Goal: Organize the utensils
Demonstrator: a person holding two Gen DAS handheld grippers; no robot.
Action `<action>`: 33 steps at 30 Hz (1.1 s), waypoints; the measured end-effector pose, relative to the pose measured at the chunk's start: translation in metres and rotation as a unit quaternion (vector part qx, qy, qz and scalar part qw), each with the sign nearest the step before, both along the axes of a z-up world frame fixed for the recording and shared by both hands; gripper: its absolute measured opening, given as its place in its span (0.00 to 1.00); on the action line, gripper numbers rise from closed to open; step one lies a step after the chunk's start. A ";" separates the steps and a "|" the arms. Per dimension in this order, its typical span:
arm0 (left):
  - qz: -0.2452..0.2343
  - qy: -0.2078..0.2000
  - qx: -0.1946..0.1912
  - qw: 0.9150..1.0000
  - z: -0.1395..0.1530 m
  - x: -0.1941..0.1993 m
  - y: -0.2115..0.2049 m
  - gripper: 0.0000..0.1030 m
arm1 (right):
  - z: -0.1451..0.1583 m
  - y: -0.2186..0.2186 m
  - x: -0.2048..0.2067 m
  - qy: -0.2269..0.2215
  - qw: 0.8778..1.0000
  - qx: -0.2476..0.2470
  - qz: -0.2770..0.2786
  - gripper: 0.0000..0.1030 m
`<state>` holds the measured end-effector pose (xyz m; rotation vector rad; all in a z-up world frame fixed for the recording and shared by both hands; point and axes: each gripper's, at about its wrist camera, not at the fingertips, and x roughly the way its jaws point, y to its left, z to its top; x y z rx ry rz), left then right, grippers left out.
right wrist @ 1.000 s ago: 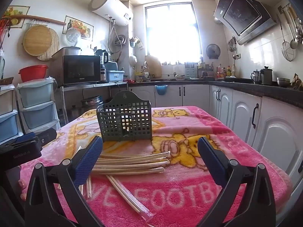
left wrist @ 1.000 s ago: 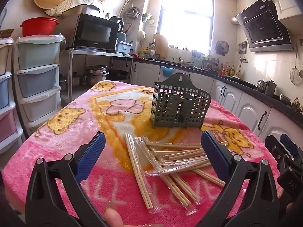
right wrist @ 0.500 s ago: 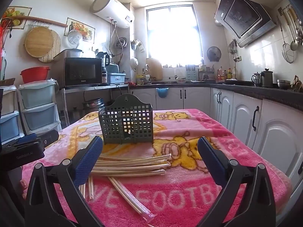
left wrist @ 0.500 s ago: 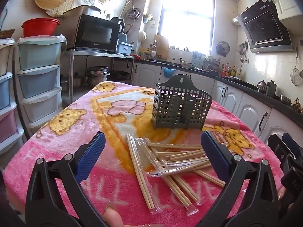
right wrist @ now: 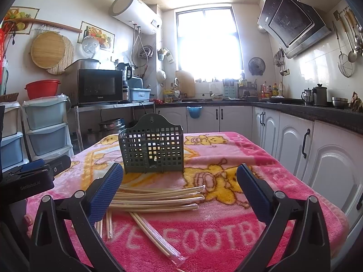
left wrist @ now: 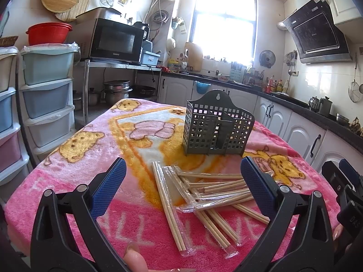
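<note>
A pink plush blanket point(left wrist: 68, 176) printed with cartoon bears covers the table, and on it stands a dark green perforated utensil holder point(left wrist: 216, 125), upright, with an arched back plate and a hanging hole at the top; a divider inside splits it into compartments, which look unfilled from both views. In front of the holder, nearer the cameras, lies a loose pile of wooden chopsticks point(left wrist: 211, 190), many in clear plastic sleeves, crossing each other at different angles; 1 wrapped pair point(left wrist: 169, 210) lies apart on the left edge of the pile, pointing toward the left wrist camera. The left gripper point(left wrist: 182, 187) hovers above the near edge of the table with its blue-padded fingers point(left wrist: 109, 187) spread wide and nothing between them, the pile framed in the gap. A fingertip of the person shows at the bottom of that view. The right gripper point(right wrist: 179, 189) is likewise spread wide and holds nothing, low over the blanket, facing the holder point(right wrist: 153, 148) with the chopsticks point(right wrist: 156, 198) lying between its fingers and the holder. In the right wrist view the left gripper's black body point(right wrist: 34, 176) sits at the left edge. A microwave point(left wrist: 113, 40) and stacked plastic drawers point(left wrist: 45, 90) line the wall to the left.
</note>
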<state>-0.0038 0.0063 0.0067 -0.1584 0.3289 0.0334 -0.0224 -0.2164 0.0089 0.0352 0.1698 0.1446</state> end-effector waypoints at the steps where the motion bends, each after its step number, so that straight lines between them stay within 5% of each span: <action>1: 0.000 0.000 0.000 1.000 0.000 0.000 0.000 0.90 | 0.000 0.000 0.000 0.000 1.000 0.000 0.000 0.94; 33: 0.009 0.000 -0.004 1.000 0.005 0.002 0.005 0.90 | 0.004 -0.001 0.004 0.007 1.000 -0.004 0.012 0.94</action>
